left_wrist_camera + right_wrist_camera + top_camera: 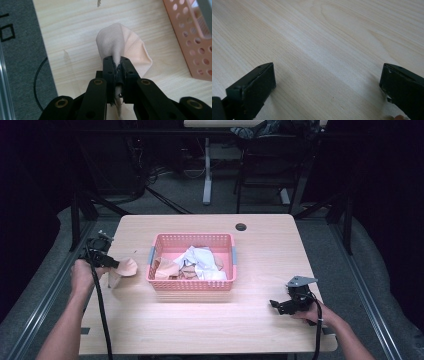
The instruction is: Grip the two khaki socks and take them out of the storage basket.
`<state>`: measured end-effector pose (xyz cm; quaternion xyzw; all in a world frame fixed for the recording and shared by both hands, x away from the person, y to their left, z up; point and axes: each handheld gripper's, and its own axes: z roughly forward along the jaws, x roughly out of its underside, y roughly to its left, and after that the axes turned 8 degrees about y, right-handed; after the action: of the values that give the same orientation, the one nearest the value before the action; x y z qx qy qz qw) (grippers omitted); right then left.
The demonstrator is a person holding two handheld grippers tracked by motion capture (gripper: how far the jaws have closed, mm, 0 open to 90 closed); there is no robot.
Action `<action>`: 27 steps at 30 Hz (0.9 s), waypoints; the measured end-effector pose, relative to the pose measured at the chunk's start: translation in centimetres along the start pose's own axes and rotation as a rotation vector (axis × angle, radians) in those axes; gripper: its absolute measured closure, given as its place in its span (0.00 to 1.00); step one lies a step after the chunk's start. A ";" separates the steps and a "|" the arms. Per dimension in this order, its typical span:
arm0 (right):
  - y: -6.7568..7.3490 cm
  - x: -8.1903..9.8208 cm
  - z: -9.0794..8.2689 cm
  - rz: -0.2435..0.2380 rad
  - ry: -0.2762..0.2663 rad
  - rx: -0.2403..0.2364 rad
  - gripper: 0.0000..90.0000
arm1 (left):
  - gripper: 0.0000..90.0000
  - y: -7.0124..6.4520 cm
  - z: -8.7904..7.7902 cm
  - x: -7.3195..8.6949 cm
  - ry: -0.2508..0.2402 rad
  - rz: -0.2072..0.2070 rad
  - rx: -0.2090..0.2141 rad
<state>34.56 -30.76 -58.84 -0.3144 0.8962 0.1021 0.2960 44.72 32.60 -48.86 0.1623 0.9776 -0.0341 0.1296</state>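
Note:
A pale peach cloth (125, 47) hangs from my left gripper (117, 62), whose jaws are shut on a fold of it. In the high view the left gripper (116, 265) holds that cloth (125, 269) low over the table, just left of the pink basket (192, 285). The basket holds several crumpled cloths, white (200, 260) and peach ones among them. My right gripper (276, 304) rests low at the table's front right, jaws spread wide apart with only bare wood between them; in its own view the right gripper (327, 82) points at the tabletop.
The light wooden table (260, 245) has a round cable hole (241, 226) at the back. The basket's perforated corner (192, 42) lies close to the right of the held cloth. Grey carpet and a black frame run along the table's left edge (22, 62).

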 end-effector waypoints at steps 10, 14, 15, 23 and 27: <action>0.0 0.0 0.0 0.000 0.000 0.000 0.00 | 0.93 -0.3 3.7 0.8 0.072 0.002 -0.002; 0.0 0.0 0.0 0.000 -0.001 0.000 0.00 | 0.93 -0.2 4.4 1.0 0.080 -0.012 0.000; 0.0 0.0 0.0 0.000 -0.001 0.000 0.00 | 0.93 -0.1 4.5 1.1 0.080 -0.014 -0.002; 0.0 0.0 0.0 0.000 0.000 0.000 0.00 | 0.92 0.2 5.3 1.5 0.078 -0.027 0.011; 0.0 0.0 0.0 0.000 0.000 0.000 0.00 | 0.73 0.2 5.1 1.4 0.082 -0.017 0.045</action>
<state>34.56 -30.76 -58.84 -0.3144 0.8961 0.1020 0.2961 44.76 32.68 -54.19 0.1580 0.9824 -0.0506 0.0855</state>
